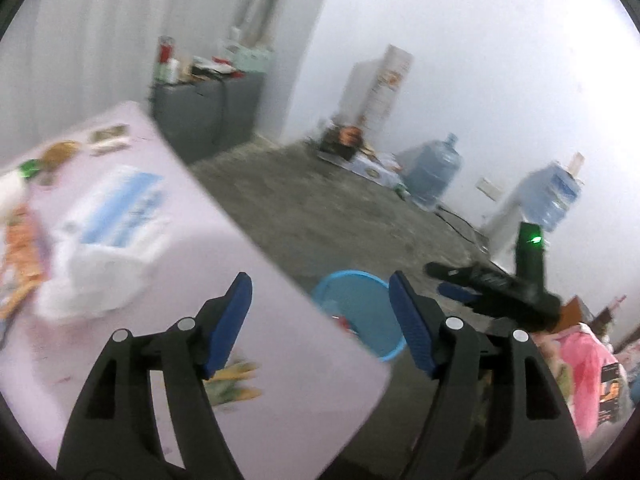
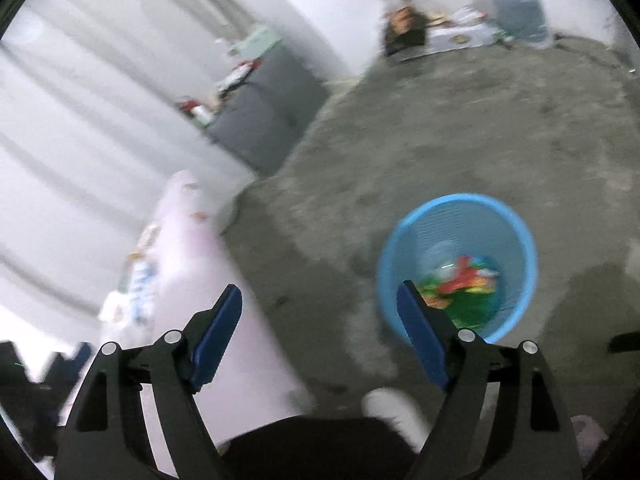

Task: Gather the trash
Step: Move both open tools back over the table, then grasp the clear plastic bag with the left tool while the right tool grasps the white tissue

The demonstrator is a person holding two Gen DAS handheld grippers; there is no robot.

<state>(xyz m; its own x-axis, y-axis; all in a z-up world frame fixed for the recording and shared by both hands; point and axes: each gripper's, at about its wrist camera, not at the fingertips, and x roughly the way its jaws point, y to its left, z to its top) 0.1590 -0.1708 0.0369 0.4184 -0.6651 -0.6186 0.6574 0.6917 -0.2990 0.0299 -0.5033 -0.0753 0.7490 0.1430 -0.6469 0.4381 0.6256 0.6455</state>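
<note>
Both tools, left tool (image 1: 320, 308) and right tool (image 2: 320, 320), gape wide, holding nothing. One blue basket (image 2: 516, 240) stands on the floor (image 2: 440, 128), holding what seem several bright wrappers (image 2: 464, 280). Two water jugs (image 1: 436, 172) line the wall.

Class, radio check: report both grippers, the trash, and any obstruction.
Left gripper open, empty. Right gripper open, empty. Blue basket holds wrappers; more trash on pink table. Nothing blocking.

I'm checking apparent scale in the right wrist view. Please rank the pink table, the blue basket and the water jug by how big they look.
1. pink table
2. blue basket, nearer the camera
3. water jug, far off, so true size is unsure
</note>
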